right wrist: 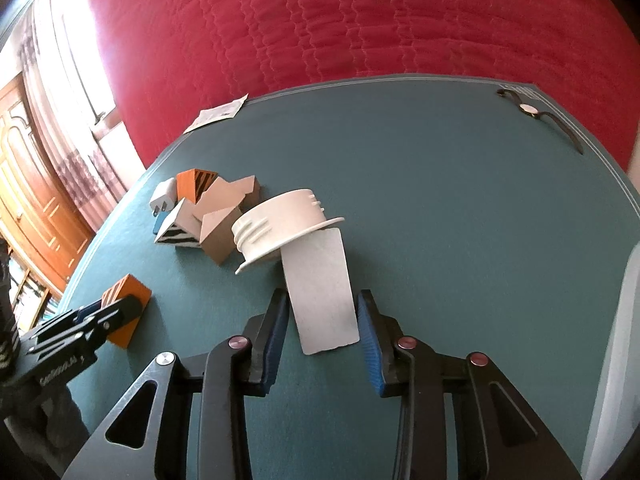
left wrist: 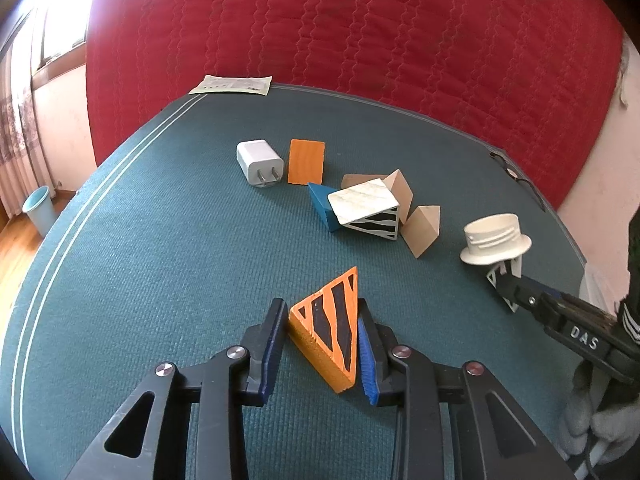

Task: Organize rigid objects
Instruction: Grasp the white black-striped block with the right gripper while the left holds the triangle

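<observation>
Left gripper (left wrist: 323, 340): jaws bracketing orange striped wedge (left wrist: 330, 332) on mat, contact unclear; firm grip cannot be told. Right gripper (right wrist: 322, 330): jaws parted around white wedge (right wrist: 320, 292), flanged white cap (right wrist: 282, 226) resting on its far end. Squeeze advised at flat faces, cap likely dislodged. Surface: teal mat (left wrist: 160, 240); red quilt (left wrist: 360, 20) behind.

Green mat (left wrist: 160, 240) with wedges (left wrist: 422, 230), charger (left wrist: 258, 162)

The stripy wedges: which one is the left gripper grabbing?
The orange stripy wedge, between the left gripper fingers. The white stripy wedge lies in the pile, untouched.
</observation>
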`<state>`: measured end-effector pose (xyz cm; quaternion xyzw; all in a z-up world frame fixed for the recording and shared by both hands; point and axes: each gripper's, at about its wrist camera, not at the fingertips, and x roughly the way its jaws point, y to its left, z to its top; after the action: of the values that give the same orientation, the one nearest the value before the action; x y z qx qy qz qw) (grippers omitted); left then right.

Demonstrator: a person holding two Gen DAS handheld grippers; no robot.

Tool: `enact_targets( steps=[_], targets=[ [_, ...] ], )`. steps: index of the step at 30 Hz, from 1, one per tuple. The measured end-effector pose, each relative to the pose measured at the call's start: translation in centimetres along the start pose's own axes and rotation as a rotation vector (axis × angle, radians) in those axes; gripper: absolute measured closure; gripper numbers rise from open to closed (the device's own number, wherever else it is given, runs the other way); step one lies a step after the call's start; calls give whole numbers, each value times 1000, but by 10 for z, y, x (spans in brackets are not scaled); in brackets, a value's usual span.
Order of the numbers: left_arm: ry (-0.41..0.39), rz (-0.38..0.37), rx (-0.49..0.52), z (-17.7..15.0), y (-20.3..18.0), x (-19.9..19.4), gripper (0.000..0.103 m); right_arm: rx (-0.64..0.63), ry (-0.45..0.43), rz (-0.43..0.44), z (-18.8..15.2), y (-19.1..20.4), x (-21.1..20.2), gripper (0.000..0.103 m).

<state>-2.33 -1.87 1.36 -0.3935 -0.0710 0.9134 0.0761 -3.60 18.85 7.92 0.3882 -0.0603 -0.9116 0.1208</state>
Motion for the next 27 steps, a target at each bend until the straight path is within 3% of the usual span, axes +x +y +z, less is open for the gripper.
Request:
enact_targets(
  steps=[19, 27],
  targets=[
    [3, 15, 17, -14, -8, -11, 69, 73, 5, 110, -30, -14, -46, 71],
    [3, 22, 19, -16, -9, -12, 69, -6, 12, 64, -47, -10, -61, 72]
  ],
)
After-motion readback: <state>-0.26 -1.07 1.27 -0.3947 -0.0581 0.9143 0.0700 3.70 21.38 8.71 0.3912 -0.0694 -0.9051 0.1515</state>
